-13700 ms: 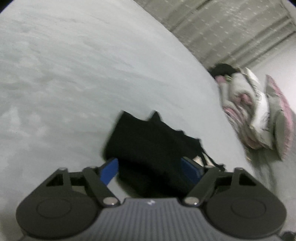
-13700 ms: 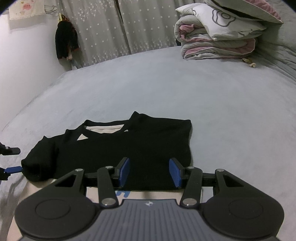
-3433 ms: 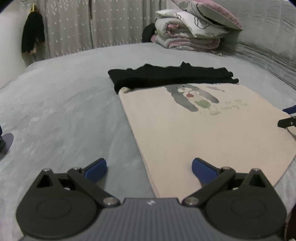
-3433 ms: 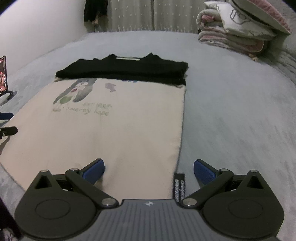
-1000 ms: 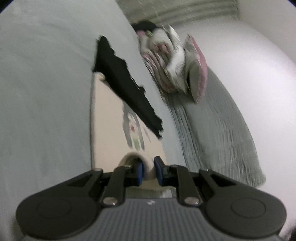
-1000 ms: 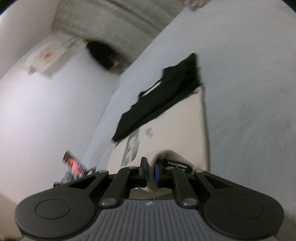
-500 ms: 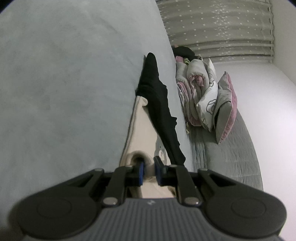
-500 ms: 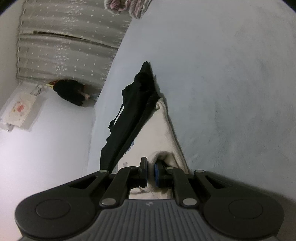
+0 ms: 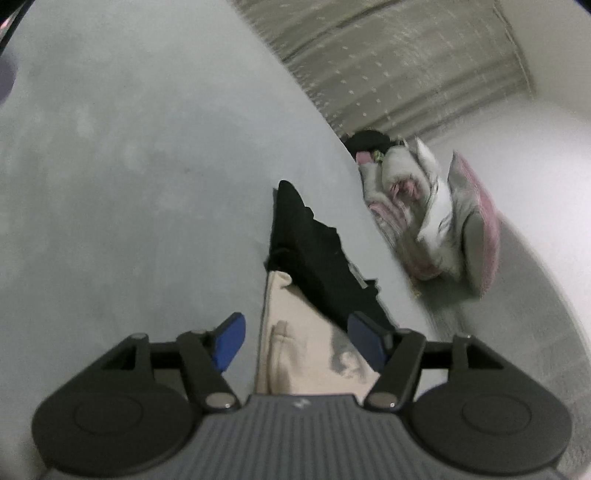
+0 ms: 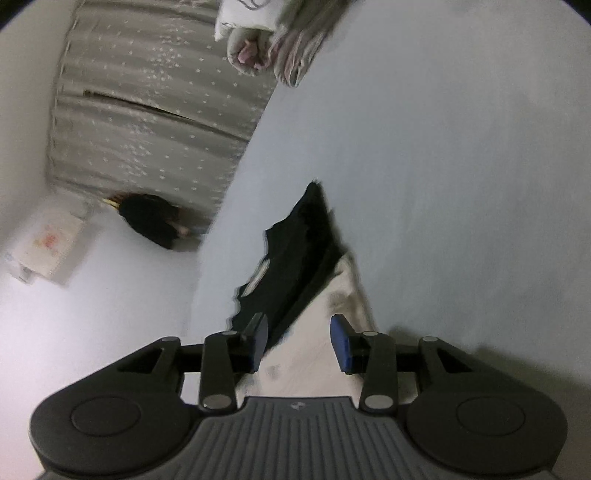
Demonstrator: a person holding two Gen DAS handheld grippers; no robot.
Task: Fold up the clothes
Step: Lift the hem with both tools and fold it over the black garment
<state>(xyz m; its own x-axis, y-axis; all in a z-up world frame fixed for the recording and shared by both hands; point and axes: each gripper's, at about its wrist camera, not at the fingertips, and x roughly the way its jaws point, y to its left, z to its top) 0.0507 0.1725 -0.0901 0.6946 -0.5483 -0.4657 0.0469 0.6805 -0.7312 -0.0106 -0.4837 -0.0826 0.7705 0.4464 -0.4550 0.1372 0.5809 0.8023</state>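
A cream shirt with black sleeves lies on the grey bed. In the left wrist view its cream body (image 9: 295,347) runs between the blue fingers of my left gripper (image 9: 301,341), which is open and holds nothing; the black sleeve part (image 9: 314,254) lies just beyond. In the right wrist view the cream fabric (image 10: 317,332) lies folded up against the black part (image 10: 295,258), under my right gripper (image 10: 301,341), also open and empty. Both views are tilted and blurred.
A stack of folded pink and white bedding and pillows (image 9: 432,221) sits on the bed past the shirt, seen also as bedding (image 10: 269,33) in the right wrist view. Dotted grey curtains (image 10: 147,122) and a dark hanging garment (image 10: 151,218) stand behind. Grey bed surface (image 9: 129,166) stretches around.
Both grippers have let go of the cream hem and opened. The hem now lies up near the black sleeve part, and both cameras have tilted.
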